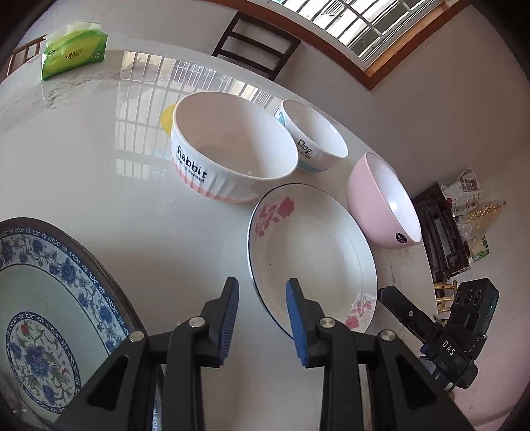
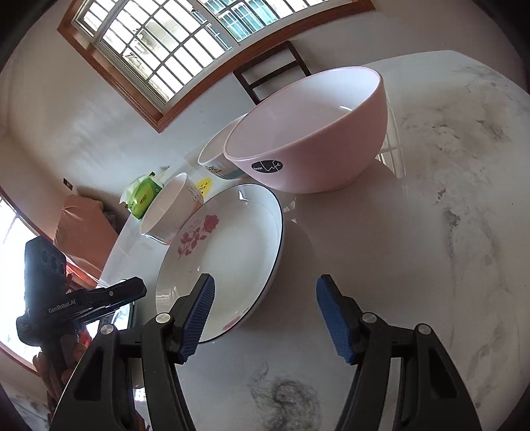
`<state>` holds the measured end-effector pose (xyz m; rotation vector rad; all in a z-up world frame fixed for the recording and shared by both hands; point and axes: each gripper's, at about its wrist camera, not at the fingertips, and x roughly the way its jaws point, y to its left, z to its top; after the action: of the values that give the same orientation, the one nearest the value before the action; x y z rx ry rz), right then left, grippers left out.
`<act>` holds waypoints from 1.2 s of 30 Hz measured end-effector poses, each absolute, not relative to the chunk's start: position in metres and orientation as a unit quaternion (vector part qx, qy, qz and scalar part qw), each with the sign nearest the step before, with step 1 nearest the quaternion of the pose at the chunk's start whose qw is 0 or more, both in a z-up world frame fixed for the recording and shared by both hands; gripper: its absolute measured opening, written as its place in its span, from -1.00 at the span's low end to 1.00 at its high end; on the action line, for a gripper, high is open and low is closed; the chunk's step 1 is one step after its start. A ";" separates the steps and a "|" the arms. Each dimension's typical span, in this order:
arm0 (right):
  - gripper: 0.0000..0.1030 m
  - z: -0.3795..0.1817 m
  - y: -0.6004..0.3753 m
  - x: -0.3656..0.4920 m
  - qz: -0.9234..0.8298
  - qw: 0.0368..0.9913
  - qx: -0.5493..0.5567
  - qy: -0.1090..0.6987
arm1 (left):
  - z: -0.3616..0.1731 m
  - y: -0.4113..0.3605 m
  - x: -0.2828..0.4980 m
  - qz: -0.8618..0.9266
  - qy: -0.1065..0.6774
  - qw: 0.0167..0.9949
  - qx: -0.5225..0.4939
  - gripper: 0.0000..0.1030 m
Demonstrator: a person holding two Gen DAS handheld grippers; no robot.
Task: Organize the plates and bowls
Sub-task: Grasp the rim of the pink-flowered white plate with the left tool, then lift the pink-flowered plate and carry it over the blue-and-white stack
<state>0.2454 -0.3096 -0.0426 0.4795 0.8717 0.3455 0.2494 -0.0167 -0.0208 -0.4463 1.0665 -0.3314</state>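
Note:
A white rose-print plate (image 1: pixel 311 252) lies on the white marble table (image 1: pixel 116 205). My left gripper (image 1: pixel 263 291) is open, its fingers straddling the plate's near left rim. Behind stand a white "Rabbit" bowl (image 1: pixel 232 149), a smaller white "Dog" bowl (image 1: pixel 314 136) and a pink bowl (image 1: pixel 384 202). A blue-patterned plate (image 1: pixel 49 291) lies at the left. In the right wrist view my right gripper (image 2: pixel 263 291) is open and empty, its fingers straddling the near right rim of the rose plate (image 2: pixel 228 258), with the pink bowl (image 2: pixel 311 132) behind it.
A green tissue pack (image 1: pixel 74 49) lies at the table's far left. A yellow object (image 1: pixel 167 116) peeks from behind the Rabbit bowl. A dark chair (image 1: pixel 256 46) stands beyond the table under a barred window (image 1: pixel 357 20). The table edge runs to the right of the pink bowl.

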 end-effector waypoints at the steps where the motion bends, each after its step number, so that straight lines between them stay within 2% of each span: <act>1: 0.20 -0.043 -0.310 0.248 0.165 0.865 0.229 0.415 | -0.023 -0.018 0.251 -0.156 0.504 0.823 -0.210 -0.42; 5: 0.04 -0.044 -0.309 0.255 0.159 0.865 0.223 0.421 | -0.028 -0.020 0.254 -0.155 0.512 0.818 -0.213 -0.42; 10: -0.06 -0.047 -0.305 0.263 0.155 0.863 0.211 0.433 | -0.034 -0.021 0.255 -0.155 0.521 0.810 -0.220 -0.42; 13: -0.19 -0.051 -0.300 0.267 0.153 0.859 0.200 0.446 | -0.038 -0.022 0.255 -0.157 0.529 0.803 -0.226 -0.42; 16: -0.49 -0.053 -0.296 0.271 0.152 0.854 0.187 0.460 | -0.039 -0.027 0.253 -0.153 0.528 0.809 -0.209 -0.74; 18: -0.68 -0.053 -0.292 0.271 0.159 0.855 0.178 0.461 | -0.035 -0.031 0.247 -0.142 0.521 0.820 -0.188 -0.74; 19: -0.71 -0.054 -0.291 0.271 0.161 0.854 0.175 0.463 | -0.034 -0.034 0.245 -0.136 0.520 0.825 -0.176 -0.74; 36: -0.68 -0.053 -0.294 0.233 0.161 0.855 0.179 0.460 | -0.029 -0.033 0.198 -0.132 0.510 0.831 -0.178 -0.74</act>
<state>0.2325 -0.2944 -0.0526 0.3759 0.9671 0.3378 0.1983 -0.0330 -0.0287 -0.3780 1.0818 -0.2805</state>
